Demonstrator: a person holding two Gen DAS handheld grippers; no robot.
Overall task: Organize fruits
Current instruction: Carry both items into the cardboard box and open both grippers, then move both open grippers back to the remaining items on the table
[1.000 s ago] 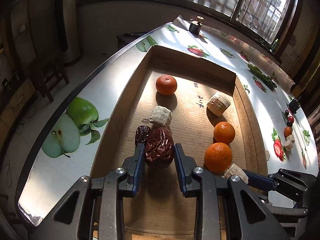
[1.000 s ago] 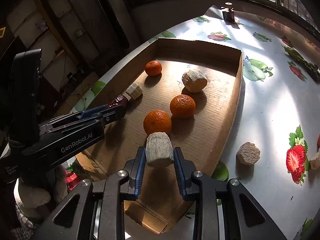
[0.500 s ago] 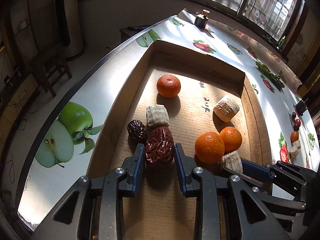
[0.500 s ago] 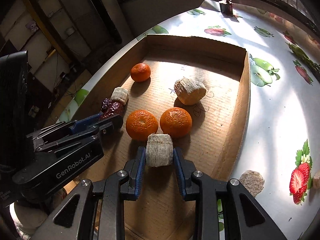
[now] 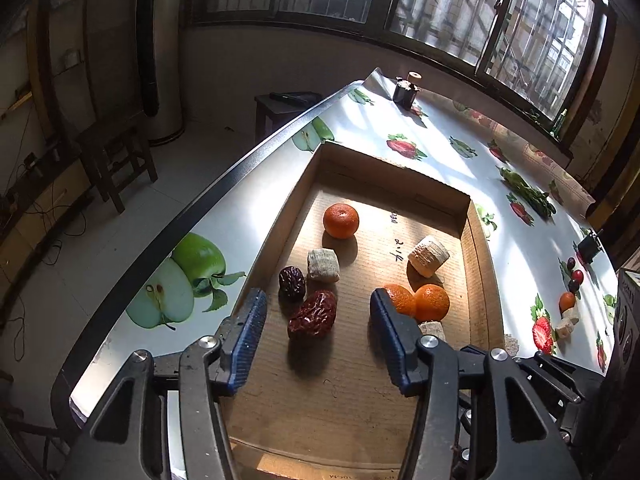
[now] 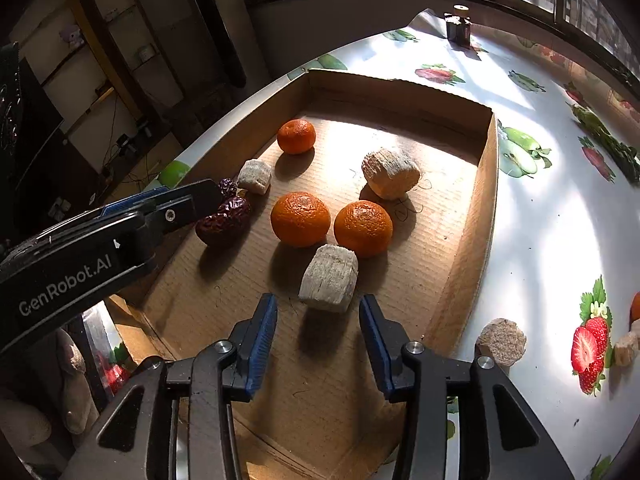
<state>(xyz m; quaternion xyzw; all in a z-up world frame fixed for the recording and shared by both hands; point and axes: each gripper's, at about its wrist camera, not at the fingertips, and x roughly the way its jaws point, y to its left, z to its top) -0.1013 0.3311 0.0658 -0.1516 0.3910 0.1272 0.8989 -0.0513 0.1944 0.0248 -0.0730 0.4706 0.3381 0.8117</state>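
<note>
Inside the shallow cardboard box [image 5: 476, 248] lie three oranges, two dates and three pale fibrous chunks. My left gripper [image 5: 316, 300] hangs above the large wrinkled red date [image 5: 312, 314]. Its jaws are opening and the pads stand clear of the date, which rests on the box floor beside a smaller dark date [image 5: 292, 283]. My right gripper [image 6: 318, 304] is opening too. A pale chunk [image 6: 329, 278] sits just ahead of its fingertips, untouched, against two oranges [image 6: 300, 219] [image 6: 363, 229]. A third orange [image 6: 296, 136] lies further back.
The table wears a fruit-printed cloth [image 5: 436, 132], and its left edge [image 5: 208, 196] drops to the floor. Loose pieces lie right of the box: a round pale chunk [image 6: 502, 342] and small fruits [image 5: 568, 300]. A dark jar [image 5: 405, 90] stands at the far end.
Both grippers have opened. The left one let go of the red date and rose away from it; the right one released the pale chunk beside the two oranges.
</note>
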